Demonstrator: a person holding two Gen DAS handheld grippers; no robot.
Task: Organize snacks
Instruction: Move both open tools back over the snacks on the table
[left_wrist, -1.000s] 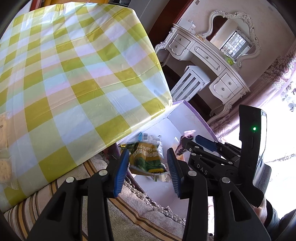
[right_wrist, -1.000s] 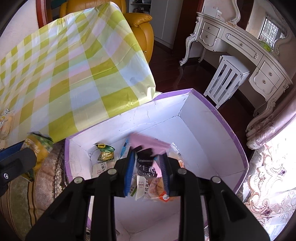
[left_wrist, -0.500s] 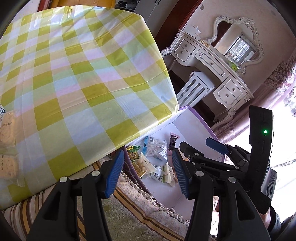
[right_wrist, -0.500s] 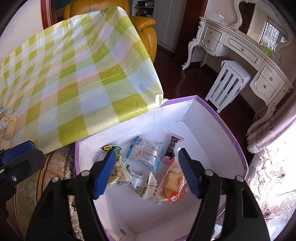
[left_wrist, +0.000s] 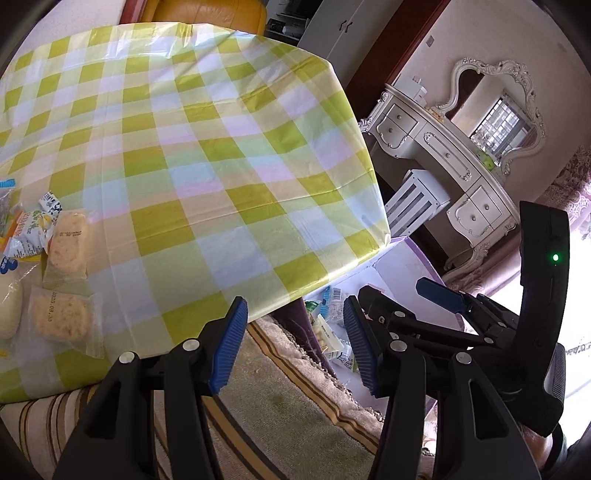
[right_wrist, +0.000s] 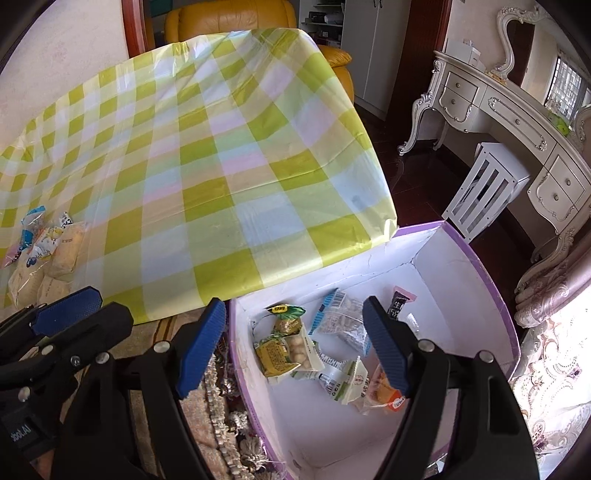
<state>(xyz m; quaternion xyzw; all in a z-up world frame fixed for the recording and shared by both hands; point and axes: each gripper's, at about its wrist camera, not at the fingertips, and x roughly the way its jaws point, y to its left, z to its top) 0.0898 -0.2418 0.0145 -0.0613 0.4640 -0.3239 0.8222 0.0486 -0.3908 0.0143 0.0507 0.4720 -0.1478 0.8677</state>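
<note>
Boxed snacks: several packets (right_wrist: 295, 343) are lying loose on the white floor of the purple-rimmed box (right_wrist: 491, 280), showing between and just beyond the right gripper's fingers; they are sitting there, as I judge it, because the box is the collecting place for the sorting.
Green packet: a green-and-yellow packet (right_wrist: 275, 356) is resting just inside the left finger's tip, touching a packet of round pale pieces (right_wrist: 301, 349).
Orange packet: an orange-ended packet (right_wrist: 384, 387) is lying partly behind the right finger.
Right gripper: the right gripper (right_wrist: 295, 347) is hanging over the box with its jaws having just been opening; the fingers are spreading wide and nothing is between the pads, which reads as a release done over the box.
Left gripper: the left gripper (left_wrist: 293, 347) is pointing past the table's edge, fingers spread apart and pinching nothing, rug and box corner showing in the gap.
Waiting snacks: more wrapped snacks, among them two round biscuits in clear wrap (left_wrist: 61, 291), are lying on the checked tablecloth (left_wrist: 207, 155), well off beyond the left finger; they are probably next to fetch.
Box placement: the box is standing on the rug (left_wrist: 295, 417) right beside the table, keeping each carry short.
</note>
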